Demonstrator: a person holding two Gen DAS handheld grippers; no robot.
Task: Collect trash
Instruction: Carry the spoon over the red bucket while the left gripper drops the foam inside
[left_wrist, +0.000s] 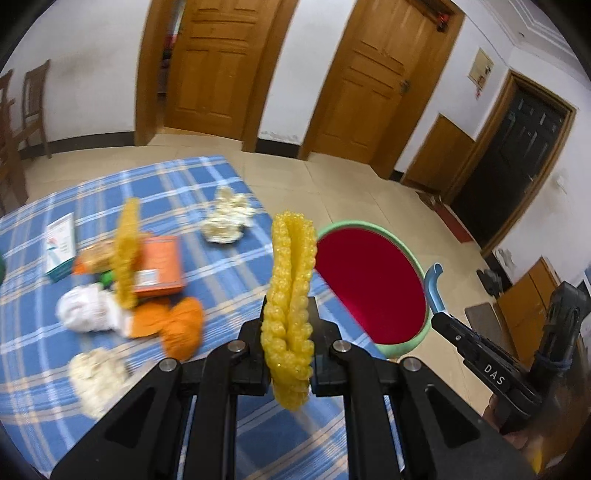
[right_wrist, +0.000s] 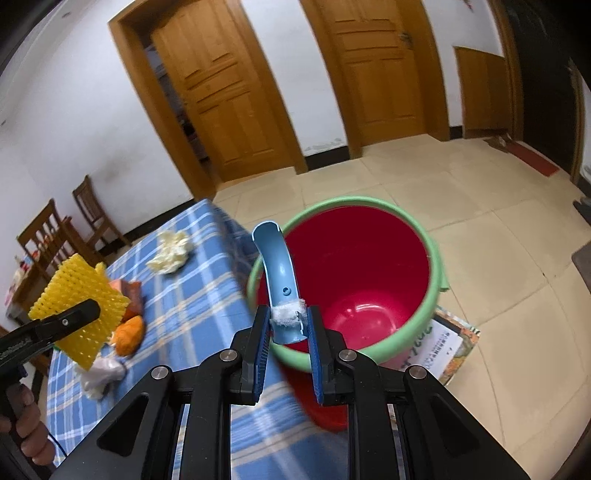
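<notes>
The left gripper (left_wrist: 288, 339) has its fingers closed on a folded yellow foam net (left_wrist: 291, 295), which stands upright between them. The right gripper (right_wrist: 290, 325) clamps the blue handle (right_wrist: 275, 273) of the red bucket (right_wrist: 354, 280), so the bucket hangs tilted off the edge of the counter (right_wrist: 192, 295), at about 2 o'clock from the net in the left wrist view. The step in hand looks like dropping the net into the bucket. To do it well, the net should come right over the red opening, clear of the green rim (right_wrist: 369, 201), before the fingers part, since the light foam may cling to a pad. The bucket should be held steady, its mouth facing up. More litter lies at 10 o'clock on the counter: crumpled paper (left_wrist: 227, 216), an orange box (left_wrist: 159, 266).
</notes>
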